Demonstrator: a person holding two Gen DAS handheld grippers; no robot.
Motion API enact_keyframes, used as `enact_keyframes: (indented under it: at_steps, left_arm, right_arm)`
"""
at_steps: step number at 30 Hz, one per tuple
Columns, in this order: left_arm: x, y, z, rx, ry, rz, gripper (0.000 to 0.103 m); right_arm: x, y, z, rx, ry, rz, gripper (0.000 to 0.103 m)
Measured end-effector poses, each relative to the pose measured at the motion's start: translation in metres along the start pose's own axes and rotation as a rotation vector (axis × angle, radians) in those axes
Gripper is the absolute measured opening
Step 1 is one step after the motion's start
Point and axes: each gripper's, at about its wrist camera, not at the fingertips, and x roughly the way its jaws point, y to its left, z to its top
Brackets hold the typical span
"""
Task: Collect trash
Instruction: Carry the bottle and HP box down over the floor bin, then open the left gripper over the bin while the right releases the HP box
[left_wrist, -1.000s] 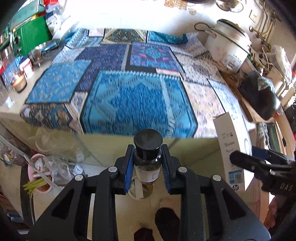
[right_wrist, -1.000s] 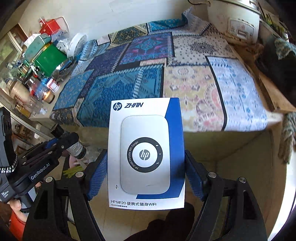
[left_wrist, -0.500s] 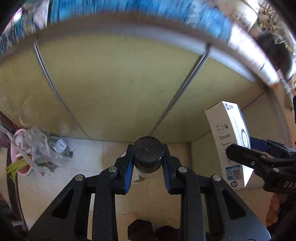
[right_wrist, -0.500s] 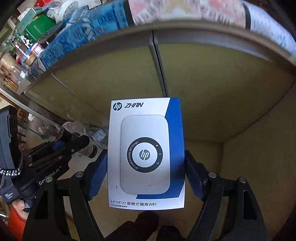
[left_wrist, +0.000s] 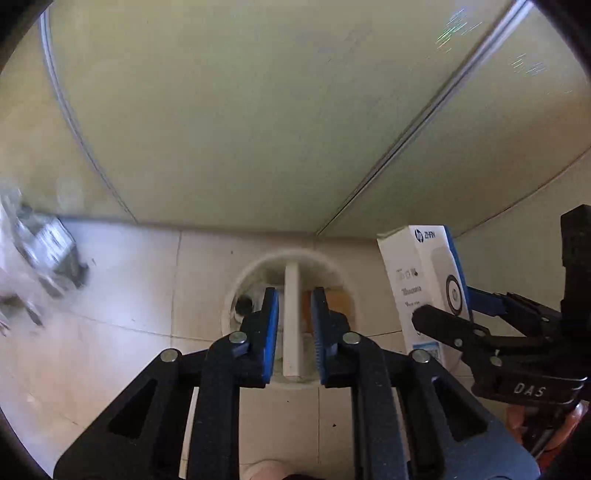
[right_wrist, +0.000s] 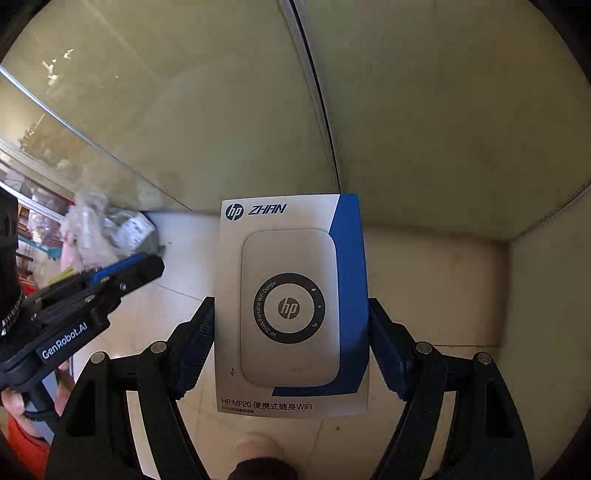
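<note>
My left gripper hangs over the round white bin on the floor, its jaws closing on nothing; a small bottle lies inside. My right gripper clamps the white box beside it. I should center the box over the rim before letting go.

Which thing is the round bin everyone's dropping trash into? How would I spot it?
Look down at the pale tiled floor, just before the olive cabinet doors. The white round bin stands there, under the left gripper, a flat white strip poking from it. Unlike the crumpled plastic bags nearby, it is a neat open circle.
</note>
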Motion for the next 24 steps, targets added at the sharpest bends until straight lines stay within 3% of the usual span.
enact_keyframes:
  at_steps: [3, 7, 8, 10, 11, 18, 24]
  left_arm:
    - [0.018, 0.006, -0.014, 0.04, -0.036, 0.052, 0.017]
    - [0.021, 0.01, -0.023, 0.028, -0.076, 0.065, 0.018]
    - [0.021, 0.01, -0.025, 0.029, -0.083, 0.075, 0.021]
    - [0.019, 0.009, -0.028, 0.03, -0.093, 0.098, 0.039]
    - [0.017, 0.009, -0.029, 0.029, -0.1, 0.104, 0.043]
    - [0.01, 0.02, -0.036, 0.0, -0.112, 0.126, 0.044]
    - [0.003, 0.015, -0.042, 0.006, -0.121, 0.133, 0.045]
  right_arm:
    - [0.035, -0.005, -0.006, 0.011, 0.019, 0.008, 0.075]
    - [0.067, 0.003, -0.007, -0.005, 0.059, 0.015, 0.075]
    - [0.07, 0.004, -0.007, -0.006, 0.069, 0.02, 0.075]
    - [0.078, 0.004, -0.009, -0.006, 0.091, 0.041, 0.075]
    - [0.081, 0.005, -0.01, -0.005, 0.104, 0.043, 0.075]
    - [0.098, 0.004, -0.016, -0.038, 0.144, 0.015, 0.075]
    - [0.097, 0.008, -0.017, -0.085, 0.103, -0.056, 0.075]
